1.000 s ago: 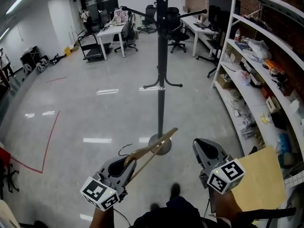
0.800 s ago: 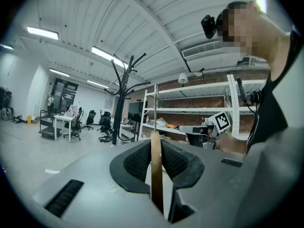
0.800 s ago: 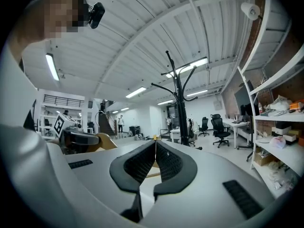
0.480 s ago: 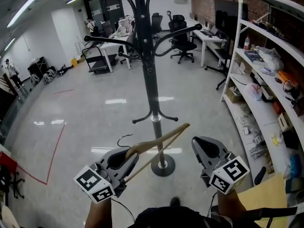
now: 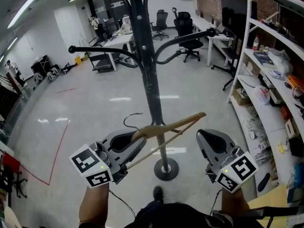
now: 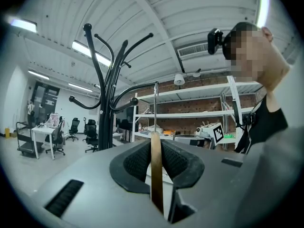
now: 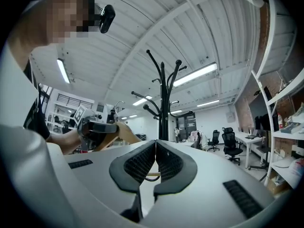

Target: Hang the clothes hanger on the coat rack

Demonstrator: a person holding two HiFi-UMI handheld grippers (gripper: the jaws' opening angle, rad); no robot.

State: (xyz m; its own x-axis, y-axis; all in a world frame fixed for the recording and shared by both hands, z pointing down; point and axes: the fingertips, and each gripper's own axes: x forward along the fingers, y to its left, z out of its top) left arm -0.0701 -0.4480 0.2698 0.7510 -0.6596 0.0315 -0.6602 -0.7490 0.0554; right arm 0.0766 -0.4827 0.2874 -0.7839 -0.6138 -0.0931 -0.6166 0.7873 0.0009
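Glossy grey floor (image 5: pixel 95 108) stretches under a black coat rack (image 5: pixel 148 84), whose round base (image 5: pixel 166 169) stands just ahead of the person. The clothes hanger (image 5: pixel 168 126) is pale wood with curved shoulders, a thin straight crossbar and a dark wire hook (image 5: pixel 129 119). It is held in the air across the rack's pole, below the arms. The left gripper (image 5: pixel 137 140) pinches the wood near the hook between its jaws. The right gripper (image 5: pixel 209 137), beside it, has its jaws pressed together on nothing.
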